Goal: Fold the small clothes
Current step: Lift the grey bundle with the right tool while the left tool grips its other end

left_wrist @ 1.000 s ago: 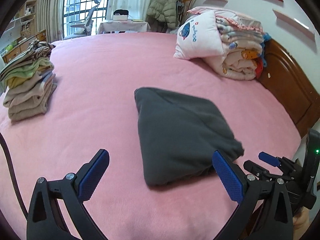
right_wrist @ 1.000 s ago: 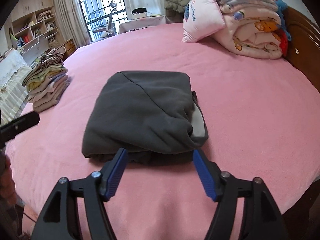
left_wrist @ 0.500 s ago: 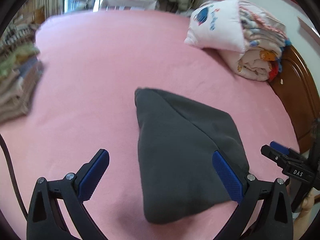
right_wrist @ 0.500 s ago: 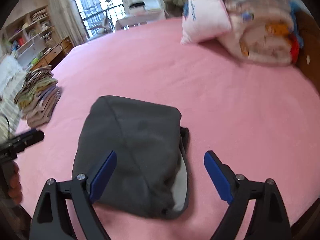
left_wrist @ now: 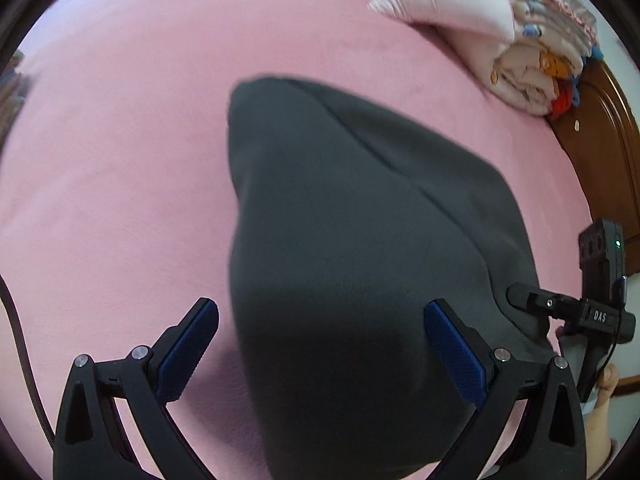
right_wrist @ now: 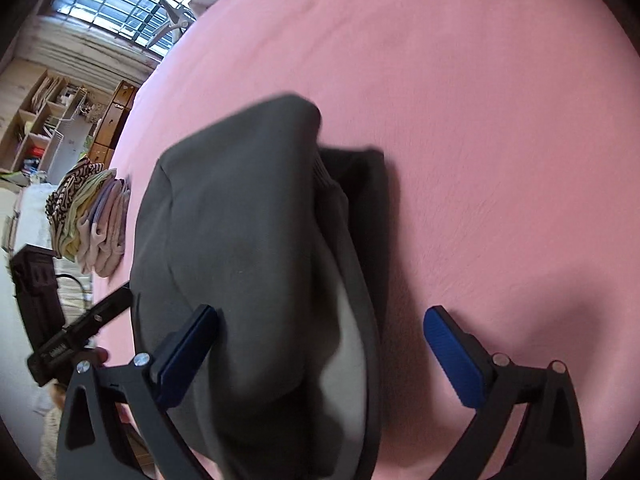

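**Item: dark grey folded garment, on pink bed**

Location — the dark grey garment (left_wrist: 340, 240) lies folded on the pink bedsheet (left_wrist: 120, 140), near its front edge, well apart from the folded clothes stack (right_wrist: 92, 216).

Handling — soft, thick, limp fabric; likely light but floppy, layers prone to slipping apart. Best taken at the near corners, through all layers.

Left claw (left_wrist: 320, 356): spread, astride the near end, pinching nothing.

Right claw (right_wrist: 320, 360): spread wide, jaws just been opening; cloth lies between them, ungripped.

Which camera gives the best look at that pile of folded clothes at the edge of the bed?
The right wrist view: the pile of folded clothes shows its striped, green and beige layers there. In the left wrist view only a blurred sliver shows at the left edge.
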### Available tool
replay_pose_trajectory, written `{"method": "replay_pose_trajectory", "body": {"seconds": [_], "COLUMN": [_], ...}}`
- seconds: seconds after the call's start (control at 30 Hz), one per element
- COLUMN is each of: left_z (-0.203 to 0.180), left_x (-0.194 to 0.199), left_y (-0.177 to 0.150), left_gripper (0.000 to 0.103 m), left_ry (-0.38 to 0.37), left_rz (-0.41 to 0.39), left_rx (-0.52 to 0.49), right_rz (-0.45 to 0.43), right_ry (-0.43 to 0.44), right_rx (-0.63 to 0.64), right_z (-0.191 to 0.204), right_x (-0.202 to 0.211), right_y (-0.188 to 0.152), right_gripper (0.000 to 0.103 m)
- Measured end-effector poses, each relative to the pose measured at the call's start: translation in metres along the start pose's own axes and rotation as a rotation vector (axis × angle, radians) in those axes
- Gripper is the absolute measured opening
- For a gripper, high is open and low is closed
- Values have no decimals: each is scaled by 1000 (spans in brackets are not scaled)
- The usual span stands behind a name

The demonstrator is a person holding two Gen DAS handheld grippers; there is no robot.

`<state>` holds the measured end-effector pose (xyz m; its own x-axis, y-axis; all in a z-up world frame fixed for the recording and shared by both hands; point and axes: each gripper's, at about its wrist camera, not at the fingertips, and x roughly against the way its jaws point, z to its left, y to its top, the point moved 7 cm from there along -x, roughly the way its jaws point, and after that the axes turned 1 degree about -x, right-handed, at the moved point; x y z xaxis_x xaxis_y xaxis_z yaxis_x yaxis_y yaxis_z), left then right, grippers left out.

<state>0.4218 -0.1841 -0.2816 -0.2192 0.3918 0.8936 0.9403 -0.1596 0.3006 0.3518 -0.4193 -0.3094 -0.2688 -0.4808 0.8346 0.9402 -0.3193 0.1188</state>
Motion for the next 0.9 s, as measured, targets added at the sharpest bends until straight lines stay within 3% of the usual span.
{"method": "replay_pose_trajectory", "body": {"seconds": [0.17, 0.3, 0.43, 0.6, 0.7, 0.9], "left_z": [3, 4, 5, 10, 10, -11], "left_x": [-15, -25, -33, -55, -61, -60], "left_y": [-3, -7, -12, -18, -21, -17], "left_gripper": [103, 103, 103, 103, 103, 101], "left_ry": [-63, -135, -179, -237, -220, -28], "left_rz": [6, 63, 98, 125, 105, 32], "left_rx": [34, 38, 41, 70, 33, -114], "right_rz": [56, 142, 175, 178, 177, 164], "right_ry": [76, 143, 107, 90, 52, -12], "right_rx": [-19, -6, 70, 79, 126, 154], "right_z": [-4, 3, 13, 12, 18, 19], "right_x": [-16, -29, -41, -45, -48, -51], "right_y": [-2, -7, -13, -15, -16, -17], "right_gripper": [103, 103, 103, 103, 103, 103]}}
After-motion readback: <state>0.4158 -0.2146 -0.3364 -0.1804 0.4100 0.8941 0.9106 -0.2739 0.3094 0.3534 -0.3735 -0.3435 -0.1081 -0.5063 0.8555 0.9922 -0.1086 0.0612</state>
